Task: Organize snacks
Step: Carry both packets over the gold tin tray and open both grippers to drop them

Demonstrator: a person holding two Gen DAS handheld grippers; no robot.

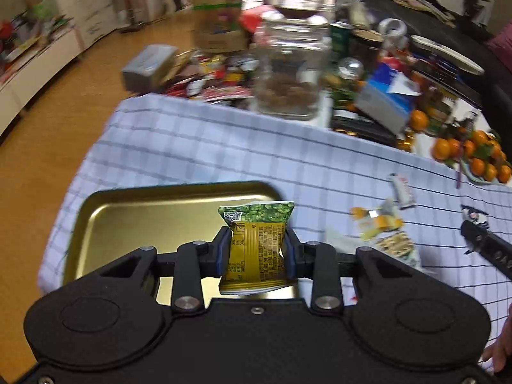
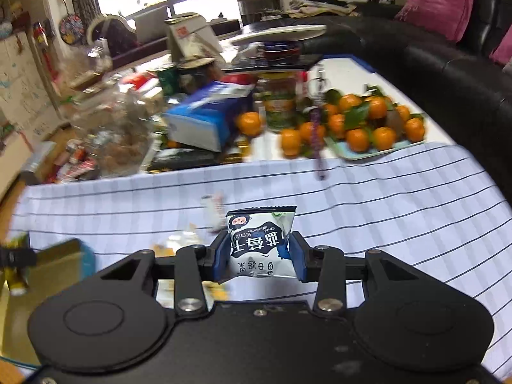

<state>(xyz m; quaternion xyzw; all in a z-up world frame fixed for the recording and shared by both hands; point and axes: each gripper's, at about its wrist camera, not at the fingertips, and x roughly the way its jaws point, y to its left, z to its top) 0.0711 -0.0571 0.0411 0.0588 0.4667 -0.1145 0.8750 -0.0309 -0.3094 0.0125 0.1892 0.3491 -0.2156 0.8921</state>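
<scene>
the left gripper (image 1: pixel 256 249) is closed on a green and yellow snack packet (image 1: pixel 256 243), its blue pads (image 1: pixel 220 252) pressing the packet's two sides so that it stands upright between them, crimped end away from the camera. the packet hangs above the near right part of a gold tray (image 1: pixel 134 211), which looks bare in what shows of it; the tray sits at the near left corner of the checked cloth (image 1: pixel 224 140), probably as the place where sorted snacks are to go, so holding the packet over it suits a drop into it

the right gripper (image 2: pixel 260 252) is closed on a white and blue packet (image 2: pixel 260 246) in the same way, pinched by the sides and lifted clear of the cloth. gripping each packet across its narrow width keeps it from slipping or folding while it is carried

more loose snacks (image 1: pixel 384 224) lie on the cloth to the right of the tray, near each other, and a small white wrapped one (image 1: pixel 402 188) rests a little beyond them; these seem to be what is left to sort. the far side of the table is crowded with a glass jar (image 1: pixel 288 76), a blue box (image 1: pixel 387 99) and oranges (image 1: pixel 473 156), all well apart from the tray and likely no part of this job. in the right view a cardboard box (image 2: pixel 60 256) shows blurred at the left edge; whether it takes snacks too i cannot tell
</scene>
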